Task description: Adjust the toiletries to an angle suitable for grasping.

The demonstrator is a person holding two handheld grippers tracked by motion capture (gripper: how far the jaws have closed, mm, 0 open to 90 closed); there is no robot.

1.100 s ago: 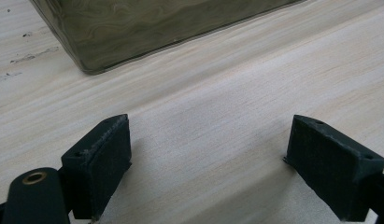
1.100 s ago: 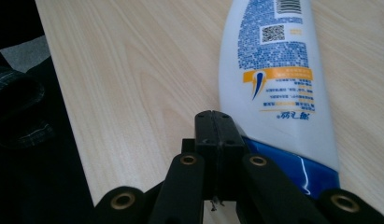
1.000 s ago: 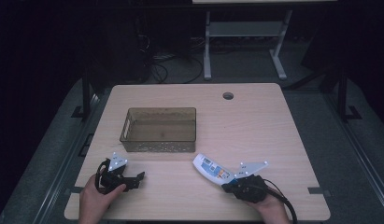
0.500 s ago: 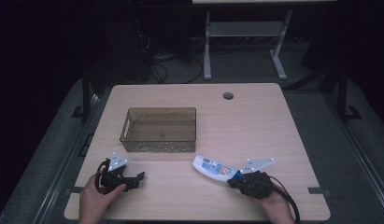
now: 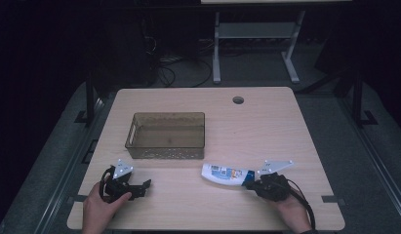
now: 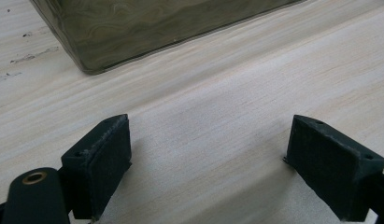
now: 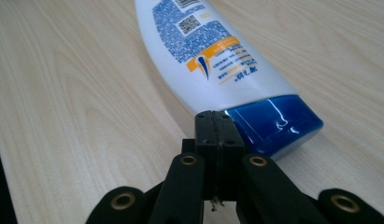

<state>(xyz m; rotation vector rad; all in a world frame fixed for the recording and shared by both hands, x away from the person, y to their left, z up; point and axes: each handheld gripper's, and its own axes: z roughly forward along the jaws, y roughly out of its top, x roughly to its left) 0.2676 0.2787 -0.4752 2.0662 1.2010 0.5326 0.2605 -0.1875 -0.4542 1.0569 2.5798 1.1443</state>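
Flanking bottle (image 5: 226, 173): bin (image 5: 166, 135), right tool (image 5: 252, 185)

On the white plastic bottle with the blue cap (image 7: 217, 65) I see a QR code, blocks of blue small print and an orange band with a blue drop-shaped mark, but I can't read any of the words.

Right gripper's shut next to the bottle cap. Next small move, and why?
Probably open the right gripper first. Its jaws are pressed together with nothing between them, tips just beside the blue cap of the bottle, which lies flat on the table. Shut, it cannot take the bottle; opened, it could straddle the cap end.
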